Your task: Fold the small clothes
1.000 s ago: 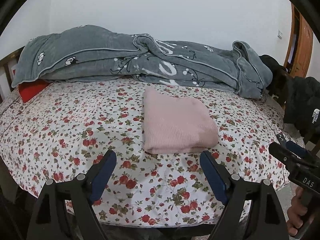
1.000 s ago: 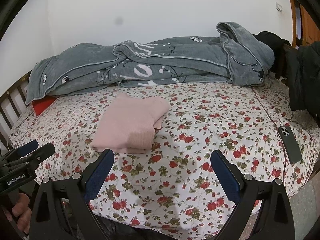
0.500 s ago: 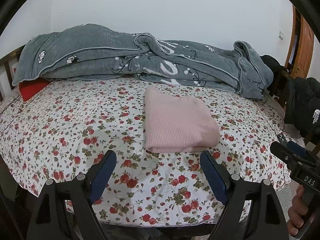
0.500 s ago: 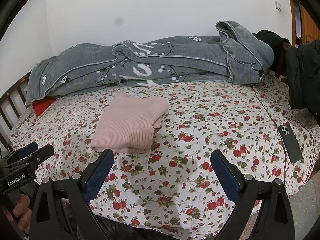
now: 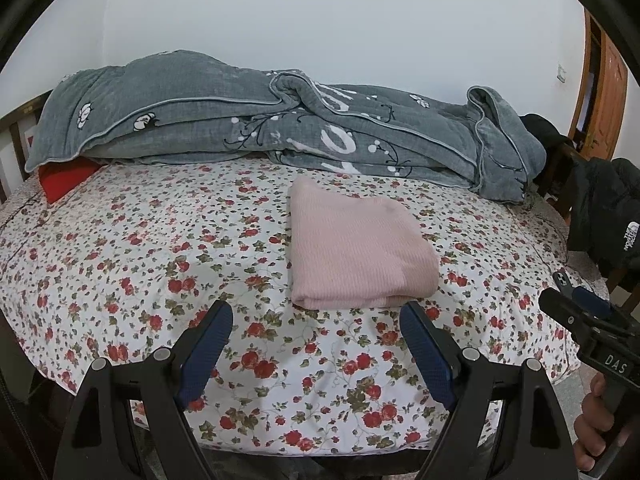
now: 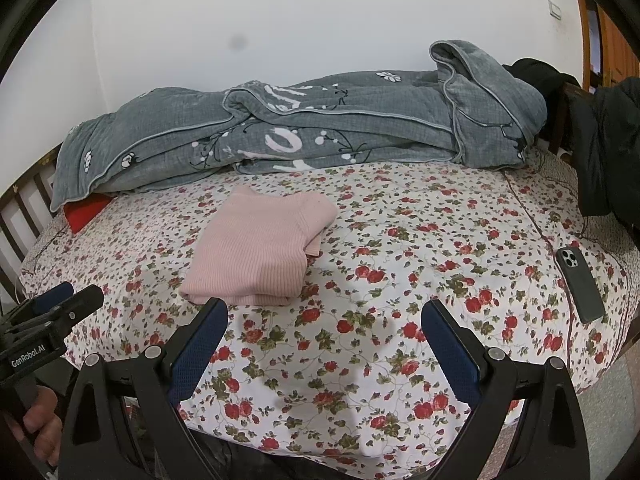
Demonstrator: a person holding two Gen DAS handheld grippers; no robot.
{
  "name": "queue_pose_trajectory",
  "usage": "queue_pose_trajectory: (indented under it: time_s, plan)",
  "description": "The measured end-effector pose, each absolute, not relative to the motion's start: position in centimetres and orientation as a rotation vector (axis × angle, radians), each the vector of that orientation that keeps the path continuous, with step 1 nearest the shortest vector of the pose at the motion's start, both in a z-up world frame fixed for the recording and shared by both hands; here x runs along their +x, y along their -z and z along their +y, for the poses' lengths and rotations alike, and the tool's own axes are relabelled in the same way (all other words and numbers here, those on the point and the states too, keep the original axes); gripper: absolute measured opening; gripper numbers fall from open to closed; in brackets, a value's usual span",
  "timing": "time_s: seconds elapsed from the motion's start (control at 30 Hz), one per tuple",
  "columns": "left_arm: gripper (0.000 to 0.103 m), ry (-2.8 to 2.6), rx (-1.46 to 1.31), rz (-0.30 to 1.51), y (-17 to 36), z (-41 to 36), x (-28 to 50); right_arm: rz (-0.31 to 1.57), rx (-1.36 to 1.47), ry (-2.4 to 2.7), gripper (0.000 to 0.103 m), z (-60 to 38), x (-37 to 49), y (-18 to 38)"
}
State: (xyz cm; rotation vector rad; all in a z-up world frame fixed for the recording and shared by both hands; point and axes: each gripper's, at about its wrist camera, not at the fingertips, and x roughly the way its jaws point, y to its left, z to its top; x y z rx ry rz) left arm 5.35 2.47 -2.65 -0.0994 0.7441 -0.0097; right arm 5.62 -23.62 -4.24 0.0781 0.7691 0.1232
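A pink knit garment (image 5: 356, 248) lies folded into a neat rectangle on the floral bedsheet (image 5: 160, 248); it also shows in the right wrist view (image 6: 260, 252). My left gripper (image 5: 316, 316) is open and empty, held just in front of the garment's near edge, not touching it. My right gripper (image 6: 324, 316) is open and empty, over the sheet to the right of the garment. Each gripper shows at the edge of the other's view, the right gripper (image 5: 580, 312) and the left gripper (image 6: 60, 300).
A rumpled grey quilt (image 5: 280, 128) lies along the back of the bed by the wall. A red pillow (image 5: 64, 180) peeks out at the left. A phone (image 6: 580, 284) lies on the sheet at the right. A black jacket (image 5: 608, 208) hangs at the right.
Both grippers have drifted slightly, so the bed sits a little lower in the views. The garment has not moved and both grippers stay open.
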Motion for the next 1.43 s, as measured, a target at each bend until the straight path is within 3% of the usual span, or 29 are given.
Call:
queue_pose_trajectory:
  time_s: [1.43]
  plan:
    - [0.085,0.012,-0.090,0.742,2.52,2.35,5.54,0.771,0.083,-0.125,0.096,-23.80,5.72,4.45]
